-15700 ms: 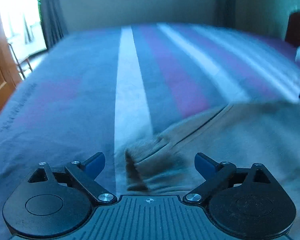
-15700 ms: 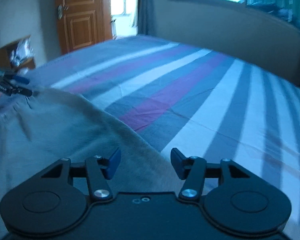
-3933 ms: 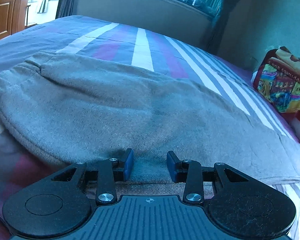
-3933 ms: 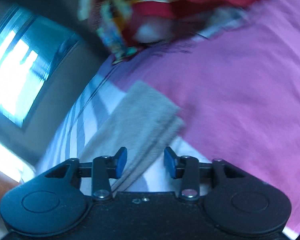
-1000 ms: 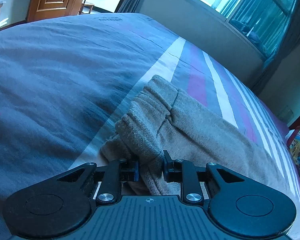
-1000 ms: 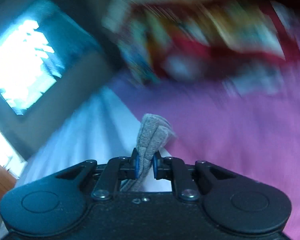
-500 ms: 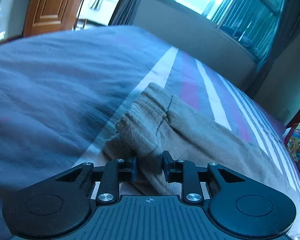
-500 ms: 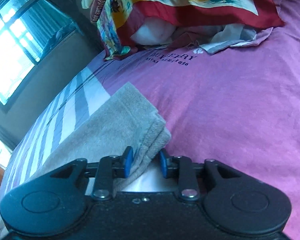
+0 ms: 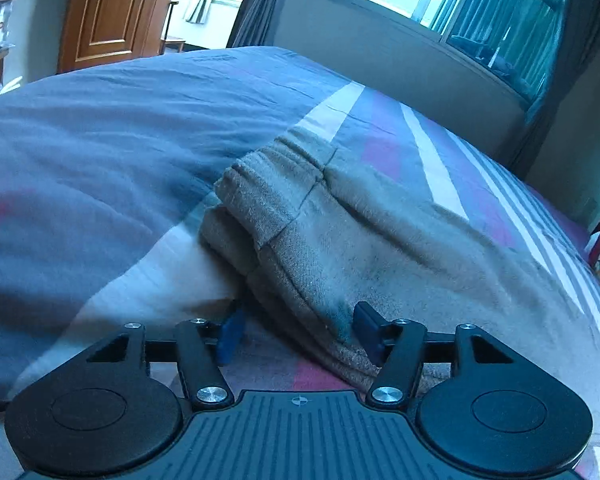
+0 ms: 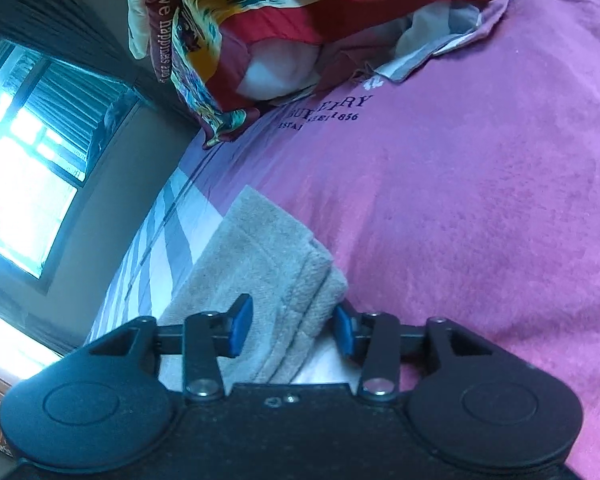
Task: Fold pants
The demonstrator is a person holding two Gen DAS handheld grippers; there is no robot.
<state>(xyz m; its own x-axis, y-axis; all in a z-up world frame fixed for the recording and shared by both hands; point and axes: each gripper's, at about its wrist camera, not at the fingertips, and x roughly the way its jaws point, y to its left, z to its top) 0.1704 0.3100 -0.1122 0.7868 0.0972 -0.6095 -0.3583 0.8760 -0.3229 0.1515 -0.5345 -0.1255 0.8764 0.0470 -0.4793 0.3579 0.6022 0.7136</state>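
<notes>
The grey-beige fleece pants (image 9: 360, 232) lie folded lengthwise on the striped bed, waistband end nearest in the left wrist view. My left gripper (image 9: 298, 334) sits low at that end and its jaws are opening. The folded waist edge lies between the blue pads (image 9: 230, 336), which do not press on it. In the right wrist view the stacked leg cuffs of the pants (image 10: 260, 248) rest on the bed. My right gripper (image 10: 292, 330) is open around them, pads apart from the cloth.
The striped sheet (image 9: 100, 140) stretches left and far. A pink sheet (image 10: 480, 200) lies to the right of the cuffs, with a red patterned pillow (image 10: 300, 20) beyond. A wooden door (image 9: 112, 12) and a window (image 9: 460, 0) stand behind the bed.
Both grippers were shut on the pants a second ago and have let go. The right jaws spread first, then the left; waistband and cuffs now rest on the bed.
</notes>
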